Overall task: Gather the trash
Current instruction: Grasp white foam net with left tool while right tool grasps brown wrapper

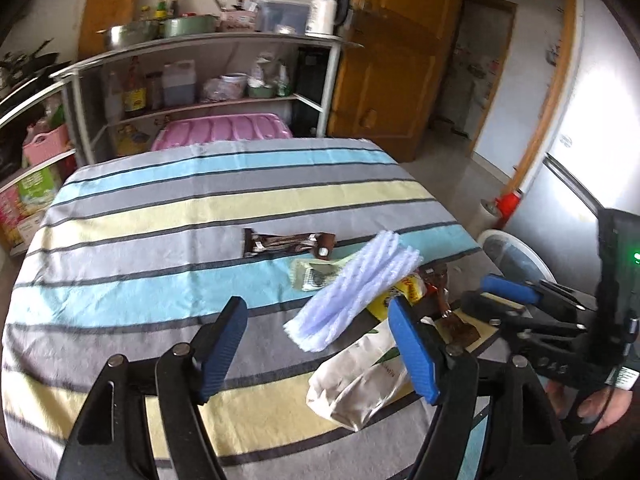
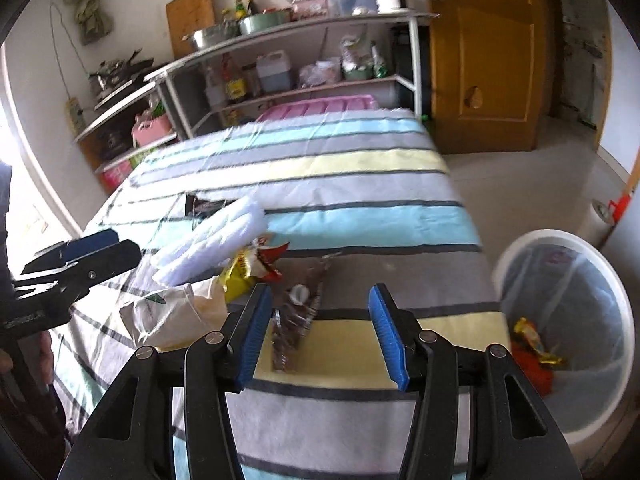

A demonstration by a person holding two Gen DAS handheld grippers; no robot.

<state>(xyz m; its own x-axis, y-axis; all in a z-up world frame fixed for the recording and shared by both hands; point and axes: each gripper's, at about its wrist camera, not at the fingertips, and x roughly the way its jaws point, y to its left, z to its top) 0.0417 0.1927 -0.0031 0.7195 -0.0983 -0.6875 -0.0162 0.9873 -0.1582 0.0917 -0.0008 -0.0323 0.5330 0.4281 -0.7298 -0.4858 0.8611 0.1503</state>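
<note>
No writing on the wrappers can be read — the print on the yellow snack bag (image 2: 240, 270) and the white paper bag (image 1: 356, 376) is too blurred.

The trash lies bunched near the right front corner of the surface (image 1: 160, 208): a pale lilac ribbed plastic pack (image 1: 352, 292) lies tilted across the heap, over the yellow snack bag; the crumpled white paper bag sits nearer the front edge; a clear crinkled wrapper (image 2: 298, 316) lies beside them; a dark brown wrapper (image 1: 288, 242) rests apart, farther back, with a pale green packet (image 1: 314, 276) just in front of it.

The left gripper (image 1: 324, 344) stands wide with nothing between its blue pads, above the lilac pack and paper bag. The right gripper (image 2: 320, 332) is likewise wide and unloaded, the clear wrapper below its left finger.

A striped cloth — blue, grey, yellow — covers the surface. Beside it on the floor stands a white bin (image 2: 600, 412) lined with clear plastic, holding red and gold wrappers (image 2: 534, 350). Behind are metal shelves (image 1: 208, 44) with bottles and bowls, and a wooden door (image 1: 396, 64).
</note>
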